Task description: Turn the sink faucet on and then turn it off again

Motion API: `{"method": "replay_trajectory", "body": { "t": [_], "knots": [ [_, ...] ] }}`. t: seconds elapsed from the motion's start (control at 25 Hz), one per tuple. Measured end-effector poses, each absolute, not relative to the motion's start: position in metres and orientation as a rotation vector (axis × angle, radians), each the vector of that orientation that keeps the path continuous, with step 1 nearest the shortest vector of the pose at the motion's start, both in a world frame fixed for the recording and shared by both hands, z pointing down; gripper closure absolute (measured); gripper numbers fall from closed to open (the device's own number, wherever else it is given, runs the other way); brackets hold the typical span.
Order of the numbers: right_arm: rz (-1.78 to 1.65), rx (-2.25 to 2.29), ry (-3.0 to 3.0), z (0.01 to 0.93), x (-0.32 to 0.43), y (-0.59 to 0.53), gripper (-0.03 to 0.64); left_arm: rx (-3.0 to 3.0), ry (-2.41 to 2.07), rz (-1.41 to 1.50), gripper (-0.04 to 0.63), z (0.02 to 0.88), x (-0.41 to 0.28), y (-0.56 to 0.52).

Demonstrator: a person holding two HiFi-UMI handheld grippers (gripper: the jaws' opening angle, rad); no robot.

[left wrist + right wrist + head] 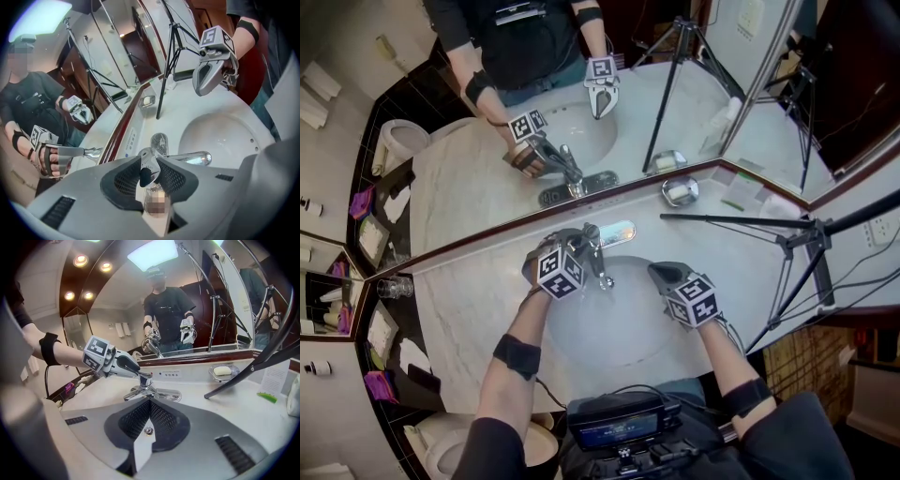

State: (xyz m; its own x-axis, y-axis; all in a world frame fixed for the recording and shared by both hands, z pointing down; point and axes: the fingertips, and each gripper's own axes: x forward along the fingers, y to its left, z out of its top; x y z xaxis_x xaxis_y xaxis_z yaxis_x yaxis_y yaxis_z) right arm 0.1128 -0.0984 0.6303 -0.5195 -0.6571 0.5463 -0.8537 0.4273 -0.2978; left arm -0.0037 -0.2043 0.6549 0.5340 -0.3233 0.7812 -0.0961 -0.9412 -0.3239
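A chrome faucet (598, 255) stands at the back of the white sink basin (623, 323). My left gripper (579, 246) is shut on the faucet's lever handle (149, 165), which shows between the dark pads in the left gripper view. The spout (193, 158) reaches out over the basin (225, 133), and I see no water stream. My right gripper (666, 274) hovers over the right side of the basin with its jaws shut and nothing in them. The right gripper view shows the left gripper (125, 365) on the handle (143, 375), above the faucet base (152, 393).
A tripod (769, 225) stands with its legs on the marble counter at the right. Behind the faucet, a soap dish (680, 191) sits against the mirror (581, 131). There is a glass (394, 287) at the counter's left end and a toilet (441, 450) at lower left.
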Motion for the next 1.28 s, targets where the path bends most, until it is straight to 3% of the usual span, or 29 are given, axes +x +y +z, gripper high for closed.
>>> {"method": "replay_trajectory", "body": {
  "t": [0.88, 1.04, 1.28],
  "knots": [
    [0.753, 1.265, -2.369, 0.620, 0.101, -0.097, 0.597, -2.500, 0.466, -1.299, 0.508, 0.621, -0.034, -0.181],
    [0.738, 1.245, -2.385, 0.615, 0.090, -0.096, 0.597, -2.559, 0.650, -1.254, 0.594, 0.602, -0.062, -0.176],
    [0.707, 1.225, -2.407, 0.606, 0.078, -0.099, 0.597, -2.842, 1.026, -1.024, 0.594, 0.567, -0.094, -0.163]
  ]
}}
